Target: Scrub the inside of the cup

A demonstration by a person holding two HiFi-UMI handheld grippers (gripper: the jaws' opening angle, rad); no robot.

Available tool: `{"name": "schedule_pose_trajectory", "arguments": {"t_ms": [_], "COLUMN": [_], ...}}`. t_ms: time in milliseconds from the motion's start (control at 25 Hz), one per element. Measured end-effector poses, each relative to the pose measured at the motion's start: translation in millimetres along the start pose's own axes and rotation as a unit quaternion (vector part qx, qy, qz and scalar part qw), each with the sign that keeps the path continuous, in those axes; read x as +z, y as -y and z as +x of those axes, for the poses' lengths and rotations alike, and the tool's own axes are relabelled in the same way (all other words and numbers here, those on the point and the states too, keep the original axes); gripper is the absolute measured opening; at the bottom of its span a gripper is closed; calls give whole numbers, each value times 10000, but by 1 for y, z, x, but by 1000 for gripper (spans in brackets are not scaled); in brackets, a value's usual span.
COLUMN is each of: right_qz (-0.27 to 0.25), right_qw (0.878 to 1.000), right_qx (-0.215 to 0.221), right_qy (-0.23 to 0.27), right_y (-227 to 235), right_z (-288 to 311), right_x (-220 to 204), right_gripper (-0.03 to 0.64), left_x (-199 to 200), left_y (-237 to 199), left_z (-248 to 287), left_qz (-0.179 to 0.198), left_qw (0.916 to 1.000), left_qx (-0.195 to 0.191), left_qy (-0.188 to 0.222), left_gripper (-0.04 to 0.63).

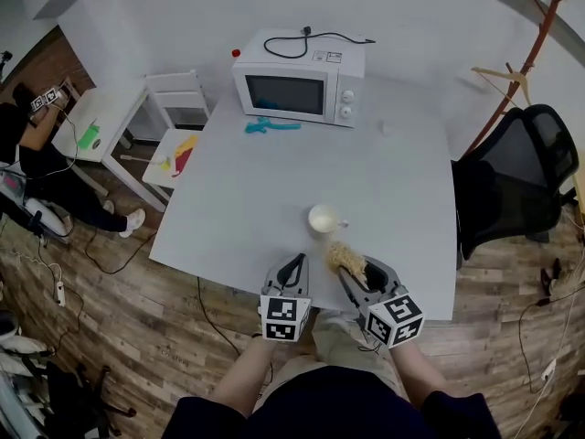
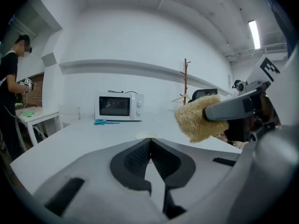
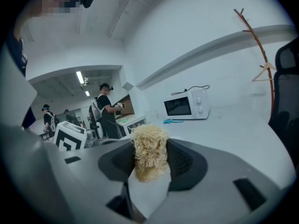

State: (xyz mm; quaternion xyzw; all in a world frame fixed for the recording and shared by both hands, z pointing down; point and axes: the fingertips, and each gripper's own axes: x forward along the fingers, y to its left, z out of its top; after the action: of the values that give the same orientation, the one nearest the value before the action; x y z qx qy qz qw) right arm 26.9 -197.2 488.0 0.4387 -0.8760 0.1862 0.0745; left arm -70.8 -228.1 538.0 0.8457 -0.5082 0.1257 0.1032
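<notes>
A small white cup (image 1: 324,219) stands upright on the white table (image 1: 256,199), a little beyond both grippers; only its rim (image 2: 148,136) peeks over the left jaws. My left gripper (image 1: 295,265) hovers near the table's front edge, shut with nothing between its pads. My right gripper (image 1: 350,262) is to its right, shut on a tan loofah scrubber (image 1: 347,259) that sticks out past the fingertips. The scrubber (image 3: 149,152) fills the gap between the right jaws and shows in the left gripper view (image 2: 198,117) too. Neither gripper touches the cup.
A white microwave (image 1: 297,80) with a black cord on top stands at the table's far side, a turquoise object (image 1: 270,125) in front of it. A black office chair (image 1: 512,186) is to the right, a small white table and stool (image 1: 174,126) to the left. People stand nearby.
</notes>
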Motion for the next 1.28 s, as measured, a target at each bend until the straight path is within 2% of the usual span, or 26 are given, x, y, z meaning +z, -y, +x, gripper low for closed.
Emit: {"name": "schedule_pose_trajectory", "arguments": {"t_ms": [280, 600, 1280], "right_qz": [-107, -269, -319], "right_qw": [9997, 9990, 9983], "right_qx": [-205, -326, -286], "right_qy": [110, 161, 400], "right_y": [-28, -44, -60], "right_z": [-29, -56, -66], "right_x": [-18, -30, -19], "right_gripper": [178, 176, 176], "left_x": [1, -10, -7], "left_y": [19, 35, 43], "left_z": [-52, -86, -104], "left_qz": [-113, -164, -86], "left_qw": [9999, 9998, 9999], "left_qx": [46, 96, 9], "left_qy": [72, 17, 70], "left_gripper": [18, 17, 17]}}
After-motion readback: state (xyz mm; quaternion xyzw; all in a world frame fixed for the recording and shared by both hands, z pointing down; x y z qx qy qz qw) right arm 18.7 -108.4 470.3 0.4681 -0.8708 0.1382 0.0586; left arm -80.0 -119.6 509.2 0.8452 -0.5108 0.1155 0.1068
